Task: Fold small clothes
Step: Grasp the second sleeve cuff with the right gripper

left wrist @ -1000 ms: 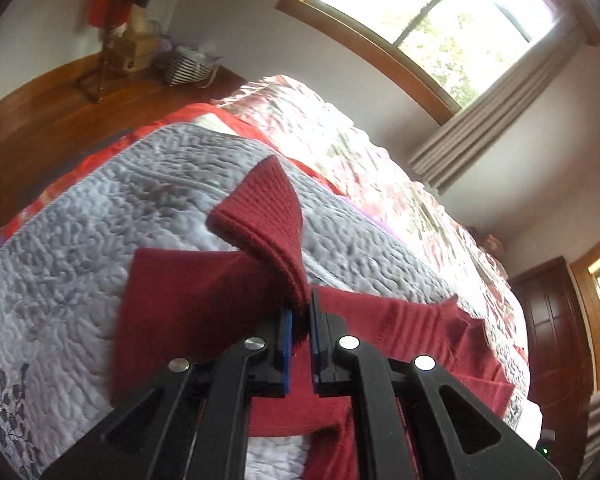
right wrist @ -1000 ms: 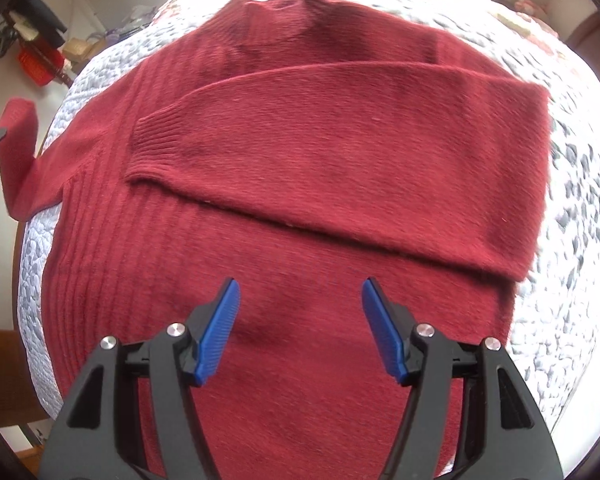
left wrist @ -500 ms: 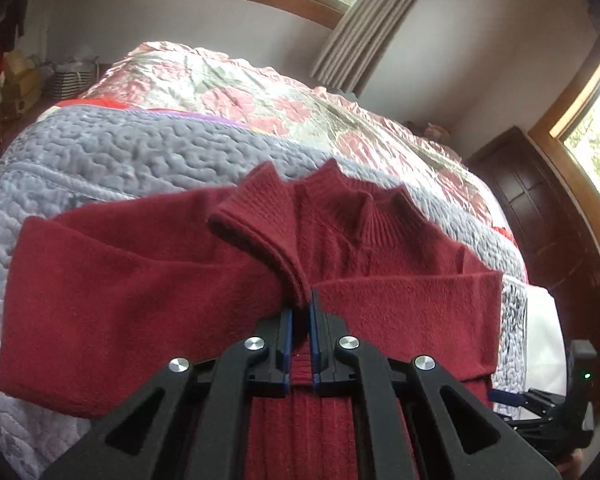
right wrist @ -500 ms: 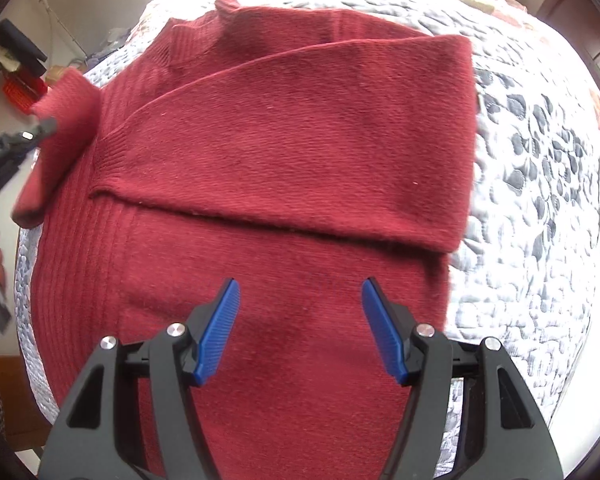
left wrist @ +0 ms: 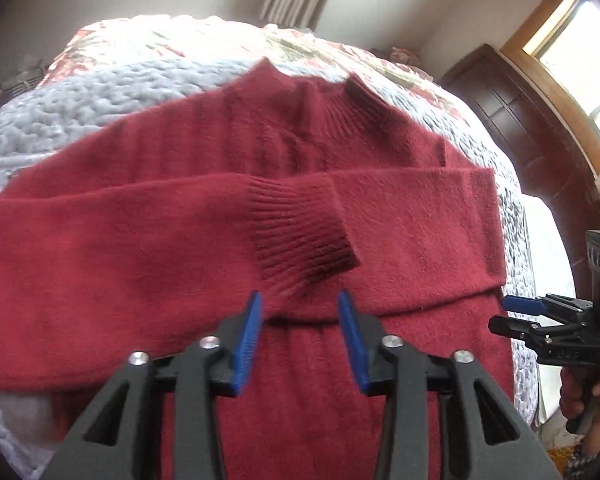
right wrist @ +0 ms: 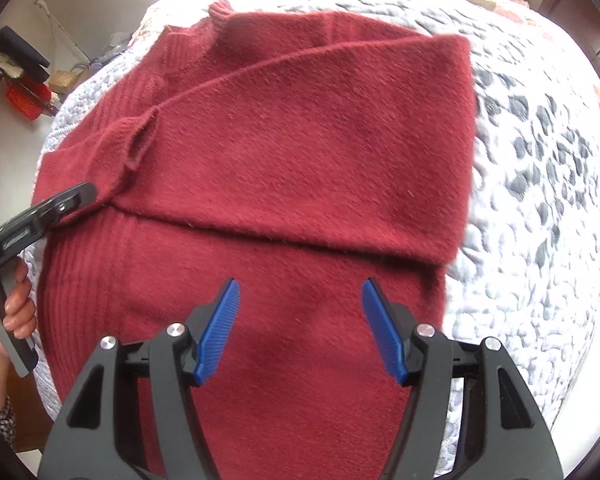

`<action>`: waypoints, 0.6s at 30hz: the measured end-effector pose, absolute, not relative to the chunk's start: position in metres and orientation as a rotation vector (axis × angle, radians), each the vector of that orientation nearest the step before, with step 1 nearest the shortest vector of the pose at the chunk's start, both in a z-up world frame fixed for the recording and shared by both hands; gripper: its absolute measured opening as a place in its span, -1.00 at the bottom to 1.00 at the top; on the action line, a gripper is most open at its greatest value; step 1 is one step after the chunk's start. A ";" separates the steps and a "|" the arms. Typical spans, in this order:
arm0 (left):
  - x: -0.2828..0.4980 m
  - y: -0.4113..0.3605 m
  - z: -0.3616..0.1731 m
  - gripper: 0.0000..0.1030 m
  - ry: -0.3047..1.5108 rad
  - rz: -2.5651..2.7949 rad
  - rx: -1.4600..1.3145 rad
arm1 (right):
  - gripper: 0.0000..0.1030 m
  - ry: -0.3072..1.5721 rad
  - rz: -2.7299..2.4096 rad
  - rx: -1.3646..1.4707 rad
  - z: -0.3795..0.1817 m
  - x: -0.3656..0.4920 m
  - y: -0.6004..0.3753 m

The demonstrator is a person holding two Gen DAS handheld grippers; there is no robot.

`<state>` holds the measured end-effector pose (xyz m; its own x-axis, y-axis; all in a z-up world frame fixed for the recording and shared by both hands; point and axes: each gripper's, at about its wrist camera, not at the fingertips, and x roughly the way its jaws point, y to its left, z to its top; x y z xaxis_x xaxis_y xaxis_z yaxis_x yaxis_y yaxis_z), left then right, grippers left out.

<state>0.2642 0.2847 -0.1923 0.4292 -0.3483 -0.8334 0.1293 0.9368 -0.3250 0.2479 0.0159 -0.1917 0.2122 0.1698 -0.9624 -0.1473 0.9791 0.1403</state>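
Note:
A dark red knit sweater [left wrist: 284,392] lies flat on the bed, collar [left wrist: 312,92] toward the far side. Both sleeves are folded across its chest; the left sleeve's ribbed cuff [left wrist: 304,232] rests on top of the right sleeve [right wrist: 320,152]. My left gripper [left wrist: 300,336] stands open just in front of that cuff, holding nothing. Over the sweater's lower body [right wrist: 292,320], my right gripper [right wrist: 300,328] is open and empty. Each gripper shows in the other's view: the right gripper [left wrist: 540,320] by the sweater's right edge, the left gripper [right wrist: 48,212] by the cuff.
The bed carries a grey-white quilted cover [right wrist: 532,200] with a floral spread [left wrist: 148,44] beyond. A dark wooden cabinet [left wrist: 520,120] and a window stand at the right. A person's hand [right wrist: 8,312] holds the left gripper's handle. Clutter lies on the floor at far left [right wrist: 24,84].
My left gripper carried the cuff across the chest, laid it on the folded right sleeve, then opened and let it go. The right gripper stayed open, drifting slightly over the lower body.

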 end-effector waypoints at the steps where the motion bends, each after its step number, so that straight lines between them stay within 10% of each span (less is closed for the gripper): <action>1: 0.263 0.295 -0.187 -0.06 1.080 -0.281 -0.234 | 0.23 1.336 0.229 0.019 -0.189 0.252 0.020; 18: 0.269 0.418 -0.200 -0.02 1.181 0.097 -0.191 | 0.32 1.395 0.434 0.035 -0.196 0.345 0.165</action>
